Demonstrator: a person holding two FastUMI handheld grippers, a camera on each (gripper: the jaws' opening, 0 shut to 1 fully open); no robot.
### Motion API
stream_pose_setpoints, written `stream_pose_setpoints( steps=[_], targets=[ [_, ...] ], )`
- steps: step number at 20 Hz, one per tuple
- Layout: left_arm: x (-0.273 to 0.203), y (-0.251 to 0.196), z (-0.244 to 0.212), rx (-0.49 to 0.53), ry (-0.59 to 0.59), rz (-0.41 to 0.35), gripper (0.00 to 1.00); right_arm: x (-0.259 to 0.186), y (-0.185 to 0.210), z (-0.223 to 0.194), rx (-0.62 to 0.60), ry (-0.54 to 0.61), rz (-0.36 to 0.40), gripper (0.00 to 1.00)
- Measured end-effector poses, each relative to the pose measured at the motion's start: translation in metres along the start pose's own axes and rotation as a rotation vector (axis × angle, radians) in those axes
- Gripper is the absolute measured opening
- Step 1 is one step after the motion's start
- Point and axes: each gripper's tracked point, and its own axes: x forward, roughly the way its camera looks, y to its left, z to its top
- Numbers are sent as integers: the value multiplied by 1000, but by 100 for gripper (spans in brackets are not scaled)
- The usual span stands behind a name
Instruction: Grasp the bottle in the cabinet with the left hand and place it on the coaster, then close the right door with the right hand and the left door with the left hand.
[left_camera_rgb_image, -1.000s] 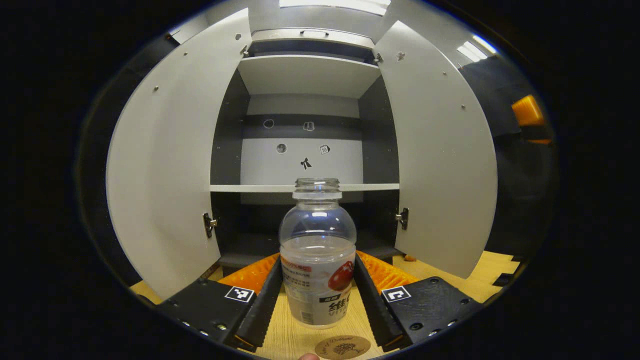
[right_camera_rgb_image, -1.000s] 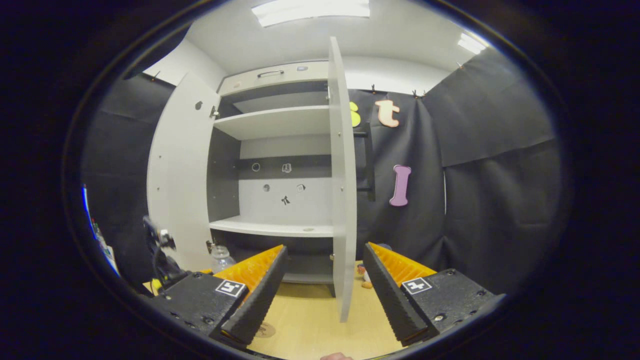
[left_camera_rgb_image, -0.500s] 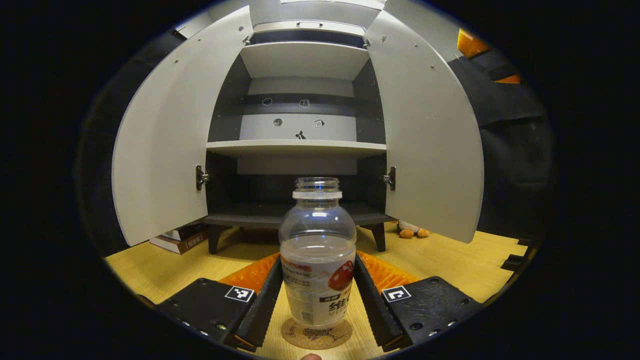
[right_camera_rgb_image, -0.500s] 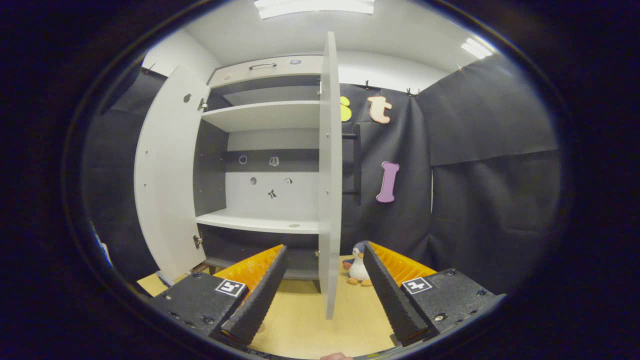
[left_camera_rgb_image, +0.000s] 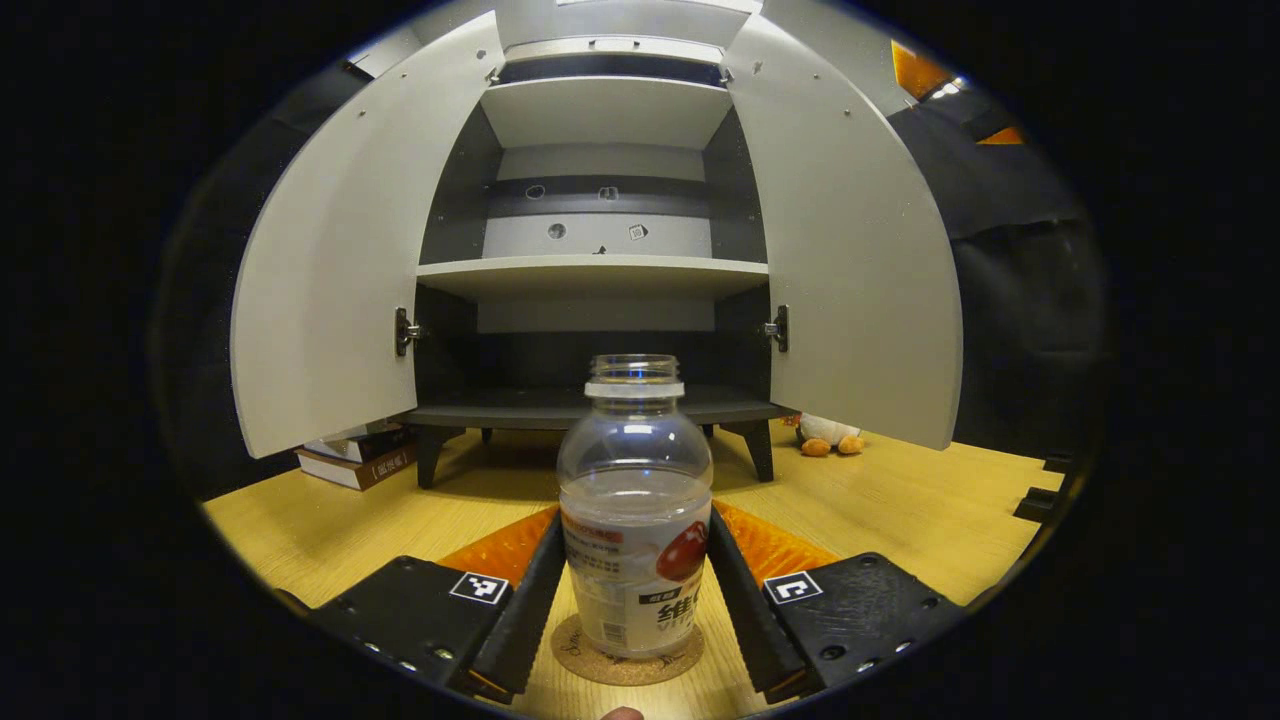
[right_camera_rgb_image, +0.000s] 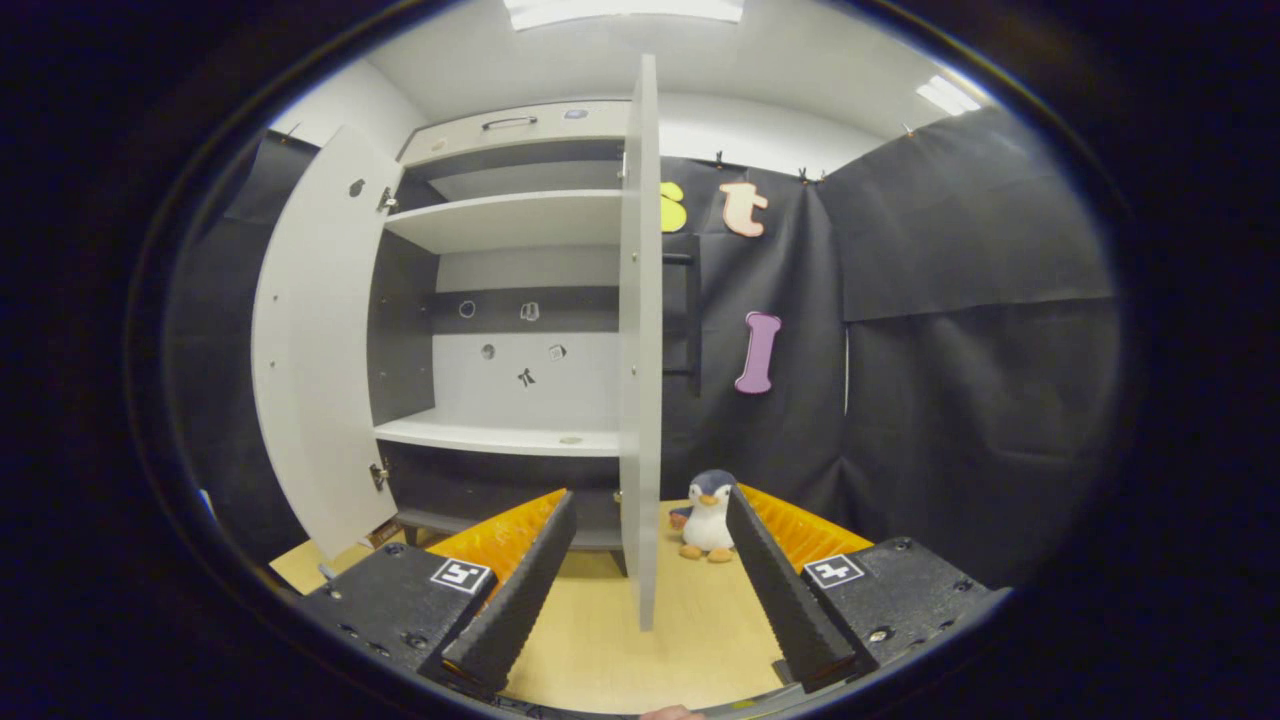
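A clear, uncapped plastic bottle with a red-and-white label stands upright between the fingers of my left gripper, which is shut on it. Its base rests on or just above a round cork coaster on the wooden surface. Beyond it the grey cabinet stands with its left door and right door swung wide. In the right gripper view my right gripper is open with nothing between its fingers. The right door's edge faces it end-on, a short way ahead, and the left door stands open farther left.
A stack of books lies on the wooden surface by the cabinet's left leg. A toy penguin stands by the cabinet's right side, in front of the black cloth wall. The cabinet's shelves hold nothing large.
The left gripper has come down with the bottle, bringing it over and onto the coaster. The right gripper's view has dropped, so the penguin now shows fully and the right door sits slightly left.
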Motion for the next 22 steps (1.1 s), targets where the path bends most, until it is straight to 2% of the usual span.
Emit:
stream_pose_setpoints(
  steps=[9, 10, 11, 13, 15, 18, 22],
  targets=[
    [-7, -2, -5, 0, -3, 9, 80, -1, 3, -7, -8, 18, 5, 99],
    [-9, -2, -6, -2, -1, 8, 80, -2, 4, -8, -7, 24, 11, 94],
    [-10, 0, -5, -7, 0, 12, 81, -2, 4, -10, -5, 28, 12, 99],
    [-12, 6, 1, -6, -9, 28, 88, -5, 3, -12, 0, 33, 12, 99],
    [-17, 9, 11, -2, -23, 31, 93, -6, 2, -13, 6, 32, 12, 99],
    [-27, 8, 35, -16, -64, 11, 92, -7, 3, -14, 8, 28, 15, 100],
    [-42, 9, 85, -21, -143, 0, 94, -7, 7, -14, 17, 20, 34, 99]
  ],
)
